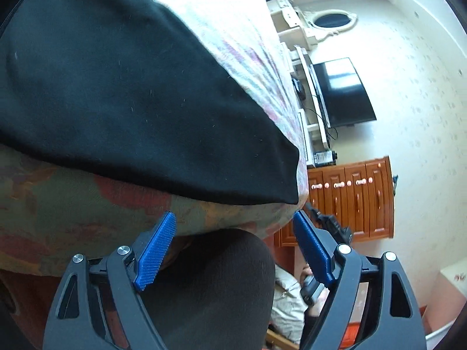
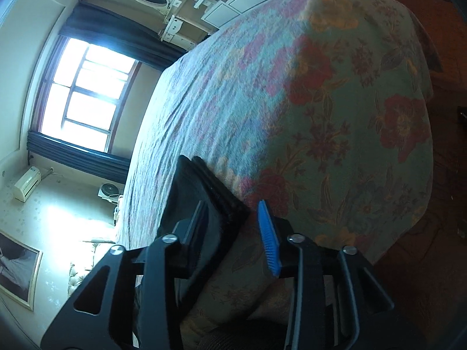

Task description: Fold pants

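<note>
The black pants point(image 1: 122, 87) lie on the bed point(image 1: 73, 218), on its flowered cover, near the edge of the mattress. In the left wrist view they show as one broad, smooth, dark panel that is flat and without wrinkles, with a clean straight edge that ends in a corner close to the side of the bed; small bits of pale lint are scattered on the cloth. The left claw point(image 1: 233, 230) stands wide, its blue ribbed pads apart, and nothing is between them; it hangs just below the edge of the pants, not touching them. In the right wrist view the pants point(image 2: 204, 192) appear as a stack of several dark layers, with the folded edges lined up. The right claw point(image 2: 233, 224) is partly open; the stack lies against its left finger, which is mostly hidden, while the blue pad of the other finger stands clear of the cloth.
</note>
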